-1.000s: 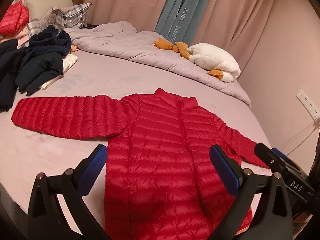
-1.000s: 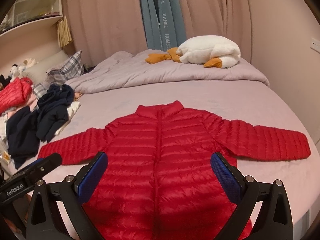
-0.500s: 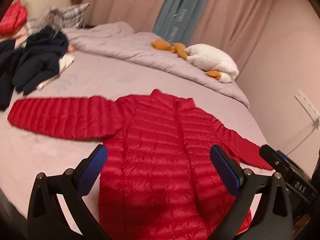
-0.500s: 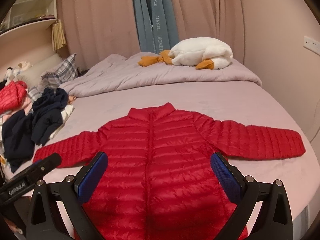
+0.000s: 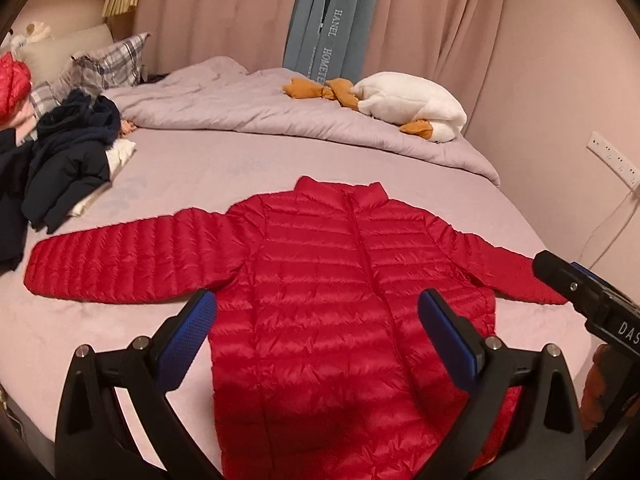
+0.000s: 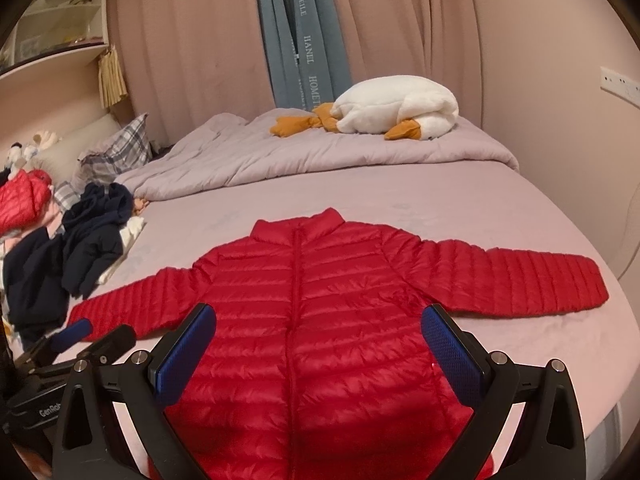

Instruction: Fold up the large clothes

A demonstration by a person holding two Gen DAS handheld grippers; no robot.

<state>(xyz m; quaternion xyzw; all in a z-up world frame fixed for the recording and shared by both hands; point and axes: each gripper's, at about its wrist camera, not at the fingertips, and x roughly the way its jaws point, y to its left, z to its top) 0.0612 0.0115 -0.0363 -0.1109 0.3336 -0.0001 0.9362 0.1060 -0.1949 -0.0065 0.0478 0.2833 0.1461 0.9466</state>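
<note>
Left wrist view: red puffer jacket [image 5: 340, 288] flat on bed [image 5: 180, 168], both sleeves spread. Left gripper [image 5: 316, 320] and right gripper [image 6: 318, 330] gaping wide, empty, above hem.

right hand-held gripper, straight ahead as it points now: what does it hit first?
Most likely the red jacket: the open right hand-held gripper points at its zipped front, nothing between. Depth is unclear.

Glossy quilted red jacket [image 5: 332, 304] on matt bedsheet [image 5: 208, 168].
</note>
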